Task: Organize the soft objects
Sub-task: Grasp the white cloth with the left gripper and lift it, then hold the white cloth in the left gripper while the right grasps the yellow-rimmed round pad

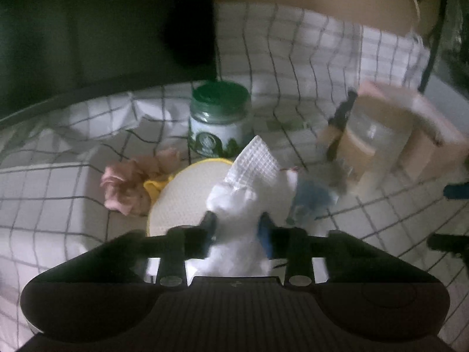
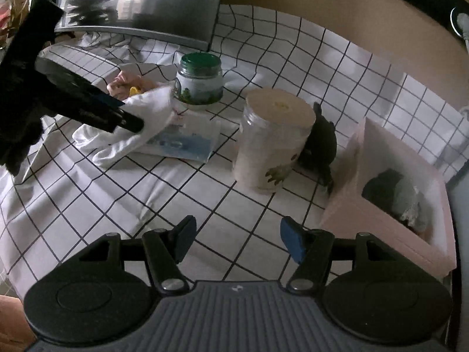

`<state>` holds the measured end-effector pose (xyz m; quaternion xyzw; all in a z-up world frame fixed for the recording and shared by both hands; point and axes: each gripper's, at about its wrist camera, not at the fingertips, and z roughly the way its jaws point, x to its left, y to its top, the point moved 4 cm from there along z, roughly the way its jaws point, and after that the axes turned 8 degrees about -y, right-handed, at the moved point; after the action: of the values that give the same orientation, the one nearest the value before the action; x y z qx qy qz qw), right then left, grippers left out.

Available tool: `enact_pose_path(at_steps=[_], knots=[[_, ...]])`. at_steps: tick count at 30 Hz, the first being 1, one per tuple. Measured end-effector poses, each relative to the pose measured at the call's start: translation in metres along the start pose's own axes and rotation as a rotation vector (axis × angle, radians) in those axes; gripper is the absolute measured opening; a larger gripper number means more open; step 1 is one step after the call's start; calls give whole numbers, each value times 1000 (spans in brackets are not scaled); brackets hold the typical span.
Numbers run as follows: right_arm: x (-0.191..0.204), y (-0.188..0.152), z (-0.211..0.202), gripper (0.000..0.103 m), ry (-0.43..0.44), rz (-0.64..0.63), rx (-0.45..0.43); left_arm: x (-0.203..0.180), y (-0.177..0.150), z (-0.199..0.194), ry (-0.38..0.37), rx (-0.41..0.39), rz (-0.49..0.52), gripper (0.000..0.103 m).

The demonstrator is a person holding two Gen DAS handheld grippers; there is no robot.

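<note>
White cloth [image 1: 237, 220] is clamped between the left claw [image 1: 236, 230] fingers, bunched up, one waffle-textured corner sticking forward. In the right wrist view the white cloth [image 2: 137, 129] looks partly lifted, its tail trailing on the checked surface [image 2: 181, 193] over a blue-printed flat packet [image 2: 187, 142]; whether the tail rests on the packet or just above it, cannot tell.

Step in hand, my read: pick-up of the cloth, transport not yet done. Likely target is the pink box [image 2: 390, 205] at the right, which already holds dark and grey soft items [image 2: 395, 196]. Next move calls for raising the cloth clear of the packet, then carrying it past the tall beige-lidded jar [image 2: 272, 140] without knocking it.

Right claw [image 2: 237, 237] hangs over the surface, fingers apart, holding nothing.

Left wrist view only: pink scrunchie-like fabric [image 1: 123, 187], round yellow-rimmed pad [image 1: 181, 196] under the cloth, blurred blue-grey fluffy thing [image 1: 313, 199]. Right wrist view only: inside of the box, dark object [image 2: 319, 143] behind the tall jar, left claw [image 2: 129, 123] seen from the side. Green-lidded jar [image 1: 219, 117] is in both.
</note>
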<state>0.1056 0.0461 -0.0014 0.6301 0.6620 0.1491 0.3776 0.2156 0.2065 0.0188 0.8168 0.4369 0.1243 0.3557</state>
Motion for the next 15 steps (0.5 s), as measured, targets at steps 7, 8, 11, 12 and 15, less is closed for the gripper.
enact_pose_path(at_steps=[7, 8, 11, 12, 15], knots=[[2, 7, 6, 64, 18, -18, -9, 2, 4, -39, -88, -139, -150, 13], [5, 7, 7, 64, 22, -22, -10, 4, 5, -41, -96, -149, -169, 13], [10, 8, 8, 64, 35, -38, -14, 13, 5, -41, -109, -146, -252, 13], [11, 9, 8, 64, 39, -42, -16, 16, 4, -38, -107, -139, -281, 13], [13, 9, 8, 64, 48, -47, -25, 26, -6, -21, 9, -69, -402, 14]])
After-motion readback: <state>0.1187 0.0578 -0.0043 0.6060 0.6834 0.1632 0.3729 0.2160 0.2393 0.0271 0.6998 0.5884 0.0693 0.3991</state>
